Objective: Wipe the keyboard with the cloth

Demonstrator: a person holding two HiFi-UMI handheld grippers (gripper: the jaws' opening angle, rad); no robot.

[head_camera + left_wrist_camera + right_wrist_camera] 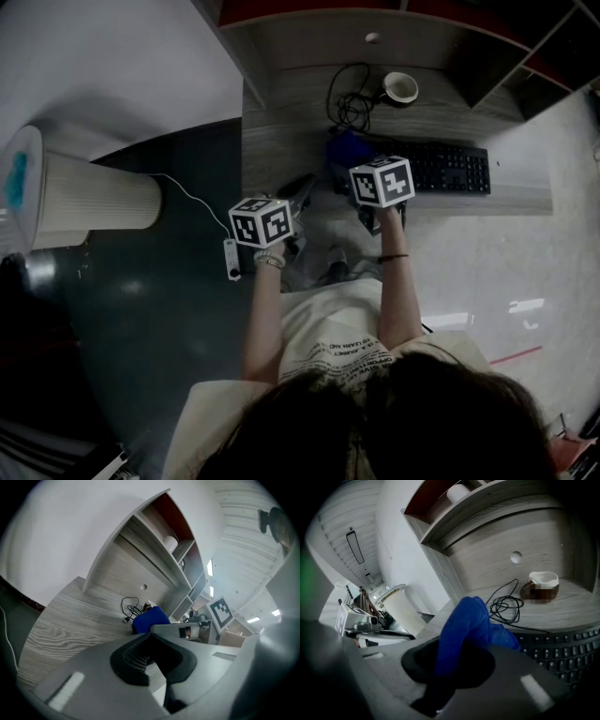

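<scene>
Right gripper point(454, 666) clamps bunched blue cloth point(465, 620) near black keyboard point(562, 654); left gripper point(151, 654) closed, empty.

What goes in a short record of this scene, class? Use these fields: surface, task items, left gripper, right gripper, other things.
surface: grey wood-grain desk under shelves
keyboard: black keyboard at the desk's front edge
cloth: blue cloth, bunched at the keyboard's left end
right gripper: right gripper shut on the cloth
left gripper: left gripper empty, jaws close together, left of the keyboard
other things: cup and coiled cable behind the keyboard
</scene>
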